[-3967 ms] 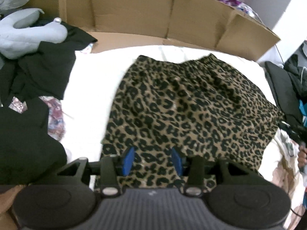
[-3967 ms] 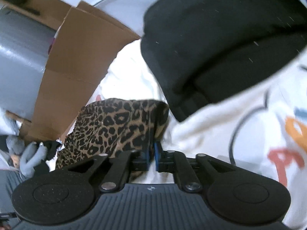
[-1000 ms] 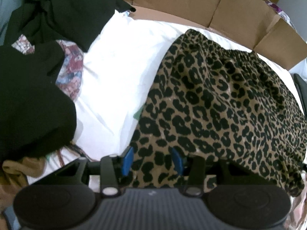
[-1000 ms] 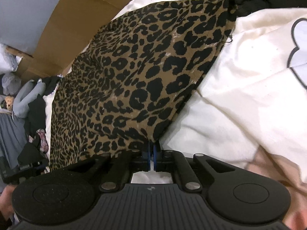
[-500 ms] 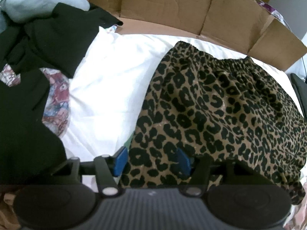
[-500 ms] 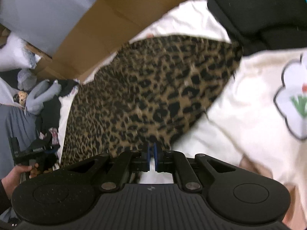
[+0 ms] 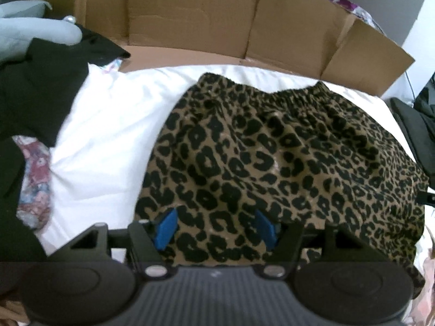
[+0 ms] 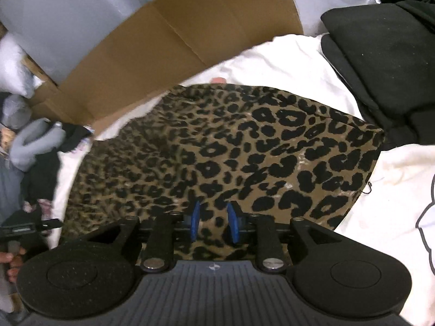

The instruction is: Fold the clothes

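Cardboard panels (image 7: 190, 21) wall off the far side of the white bedsheet (image 7: 108, 141) we work on, with dark clothes (image 7: 35, 87) heaped to the left of our left tool (image 7: 214, 226). The leopard-print skirt (image 7: 285, 163) lies spread flat just ahead of both tools, its elastic waistband at the far end. Our left tool stands spread wide over the near hem, its jaws having just been opening, pinching nothing. Our right tool (image 8: 213, 224), in its own view, has just been parting too, a narrow gap over loose cloth. If we regrasp now, one pad could catch only the top layer, and the fold would drag crooked.
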{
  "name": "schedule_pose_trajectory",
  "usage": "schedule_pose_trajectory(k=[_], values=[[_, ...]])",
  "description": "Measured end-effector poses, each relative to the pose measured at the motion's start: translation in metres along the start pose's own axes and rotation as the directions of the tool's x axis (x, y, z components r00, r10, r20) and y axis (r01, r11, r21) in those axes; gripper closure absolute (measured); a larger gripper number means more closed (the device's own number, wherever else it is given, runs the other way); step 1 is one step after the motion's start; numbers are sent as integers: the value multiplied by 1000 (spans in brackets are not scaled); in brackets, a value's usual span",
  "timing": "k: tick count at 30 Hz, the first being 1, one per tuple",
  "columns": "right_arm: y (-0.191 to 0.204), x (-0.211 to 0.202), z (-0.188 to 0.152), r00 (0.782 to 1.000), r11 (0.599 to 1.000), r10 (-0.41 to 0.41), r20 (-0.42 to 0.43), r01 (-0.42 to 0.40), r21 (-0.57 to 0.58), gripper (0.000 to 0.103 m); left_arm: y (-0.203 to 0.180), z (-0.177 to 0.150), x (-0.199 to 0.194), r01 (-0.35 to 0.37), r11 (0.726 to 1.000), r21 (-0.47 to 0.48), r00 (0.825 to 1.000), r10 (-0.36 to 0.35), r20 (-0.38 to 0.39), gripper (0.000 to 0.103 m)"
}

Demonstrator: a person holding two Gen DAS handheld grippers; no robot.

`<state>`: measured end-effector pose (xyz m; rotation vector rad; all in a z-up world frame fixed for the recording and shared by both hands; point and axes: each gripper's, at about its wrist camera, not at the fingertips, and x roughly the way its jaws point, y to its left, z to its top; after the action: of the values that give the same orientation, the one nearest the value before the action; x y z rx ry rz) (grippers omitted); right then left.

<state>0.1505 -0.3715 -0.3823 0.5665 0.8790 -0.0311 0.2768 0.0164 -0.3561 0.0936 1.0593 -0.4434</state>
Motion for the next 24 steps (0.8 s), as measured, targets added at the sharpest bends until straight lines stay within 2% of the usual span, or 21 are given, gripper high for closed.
schedule_pose_trajectory(k=[3, 5, 8, 11, 16, 21, 24], values=[[-4, 15, -9, 996, 997, -73, -48, 72, -24, 78, 3, -5, 11, -11, 1000, -5, 999, 10, -41, 37], [-11, 24, -17, 988, 992, -127, -85, 125, -32, 77, 9, -10, 18, -47, 999, -7, 996, 46, -79, 38], [-20, 23, -22, 987, 991, -132, -93, 130, -20, 77, 19, -17, 22, -105, 994, -5, 988, 104, -110, 40], [-20, 17, -17, 985, 989, -145, -93, 142, -41, 76, 32, -19, 16, -126, 992, -24, 985, 122, -119, 41], [-18, 3, 1, 994, 992, -104, -30, 102, -74, 75, 42, -9, -1, -127, 990, -58, 990, 124, -60, 41], [-9, 7, 21, 996, 986, -94, 1, 93, -137, 69, 41, 11, -5, -105, 992, -71, 994, 104, -12, 41], [-5, 15, 28, 994, 981, -105, 9, 105, -164, 69, 42, 27, -3, -85, 991, -106, 996, 88, 22, 48]])
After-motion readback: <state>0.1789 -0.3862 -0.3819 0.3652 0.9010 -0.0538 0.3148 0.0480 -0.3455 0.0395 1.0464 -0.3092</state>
